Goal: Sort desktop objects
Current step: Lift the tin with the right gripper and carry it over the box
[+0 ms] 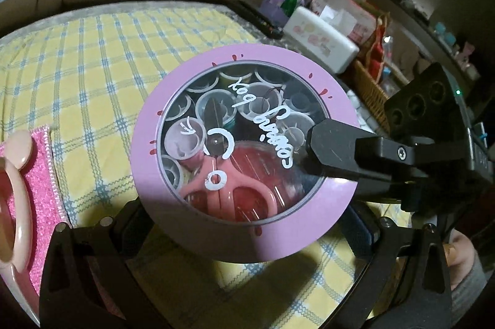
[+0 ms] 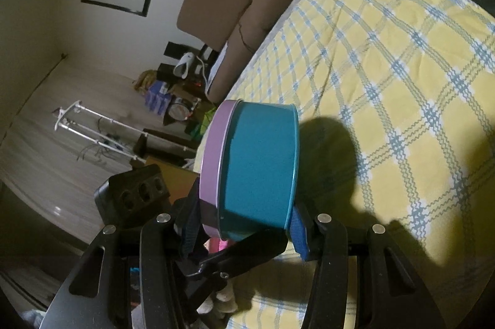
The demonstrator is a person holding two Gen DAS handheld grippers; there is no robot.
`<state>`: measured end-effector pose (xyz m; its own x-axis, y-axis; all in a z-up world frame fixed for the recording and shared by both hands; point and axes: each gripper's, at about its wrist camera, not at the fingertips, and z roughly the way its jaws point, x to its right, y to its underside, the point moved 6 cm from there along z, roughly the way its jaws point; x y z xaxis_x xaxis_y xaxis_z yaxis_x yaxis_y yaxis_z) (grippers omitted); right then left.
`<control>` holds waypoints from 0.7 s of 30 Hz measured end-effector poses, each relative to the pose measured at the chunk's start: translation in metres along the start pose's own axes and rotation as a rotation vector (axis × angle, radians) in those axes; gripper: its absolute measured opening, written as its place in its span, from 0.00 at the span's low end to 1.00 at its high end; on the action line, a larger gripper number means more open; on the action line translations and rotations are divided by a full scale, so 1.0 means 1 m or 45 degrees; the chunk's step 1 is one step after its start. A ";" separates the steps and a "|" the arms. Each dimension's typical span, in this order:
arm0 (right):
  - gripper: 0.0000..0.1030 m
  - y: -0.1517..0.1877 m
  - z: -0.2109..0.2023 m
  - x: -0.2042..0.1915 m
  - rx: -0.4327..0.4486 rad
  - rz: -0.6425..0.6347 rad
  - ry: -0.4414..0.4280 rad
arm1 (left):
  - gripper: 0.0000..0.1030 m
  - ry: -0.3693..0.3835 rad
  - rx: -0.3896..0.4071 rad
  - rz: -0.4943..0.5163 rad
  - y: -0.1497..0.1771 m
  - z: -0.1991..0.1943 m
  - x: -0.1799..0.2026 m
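Over the yellow-and-blue checked cloth (image 1: 92, 56), which covers the table out to its far edge, a round sewing tin (image 1: 244, 152) is carried clear of the surface. Teal wall, pink lid with a clear window; lid faces the left wrist camera, tin tipped on its side in the right wrist view. Shadow falls on the cloth beneath.

The right gripper (image 2: 247, 230) clamps the tin top to bottom: one finger across the window, the other with its blue pad against the teal base. Jaws partly spread, pressing on it.

The left gripper (image 1: 247, 233) sits below the tin's near rim. Its fingers flank the tin; whether the pads touch cannot be told.

Near the cloth's left edge lies a glittery pink pouch (image 1: 43, 174), a pale pink ring-shaped piece (image 1: 15, 205) on it.

Inside the tin: thread spools (image 1: 213, 106), small pink scissors (image 1: 229, 196).
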<state>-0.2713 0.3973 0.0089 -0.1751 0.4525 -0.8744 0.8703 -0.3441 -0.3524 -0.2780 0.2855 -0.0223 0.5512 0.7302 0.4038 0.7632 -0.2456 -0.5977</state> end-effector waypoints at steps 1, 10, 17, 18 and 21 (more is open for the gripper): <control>0.49 0.000 0.000 -0.003 0.001 -0.010 0.006 | 1.00 0.002 0.004 -0.005 0.000 -0.001 0.000; 0.48 0.004 -0.007 -0.034 0.001 -0.079 -0.042 | 1.00 -0.038 0.133 0.035 -0.002 -0.043 0.011; 0.49 0.018 -0.025 -0.106 0.026 -0.202 -0.076 | 0.99 -0.024 0.277 0.074 -0.007 -0.120 0.037; 0.49 0.023 -0.029 -0.118 0.031 -0.230 -0.076 | 0.99 -0.021 0.302 0.081 -0.005 -0.135 0.041; 0.49 0.039 -0.036 -0.157 0.031 -0.285 -0.089 | 0.98 -0.016 0.353 0.096 0.001 -0.178 0.049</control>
<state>-0.1931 0.3430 0.1442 -0.3946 0.4621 -0.7942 0.7950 -0.2615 -0.5473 -0.1901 0.2079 0.1204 0.5972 0.7249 0.3433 0.5978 -0.1170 -0.7931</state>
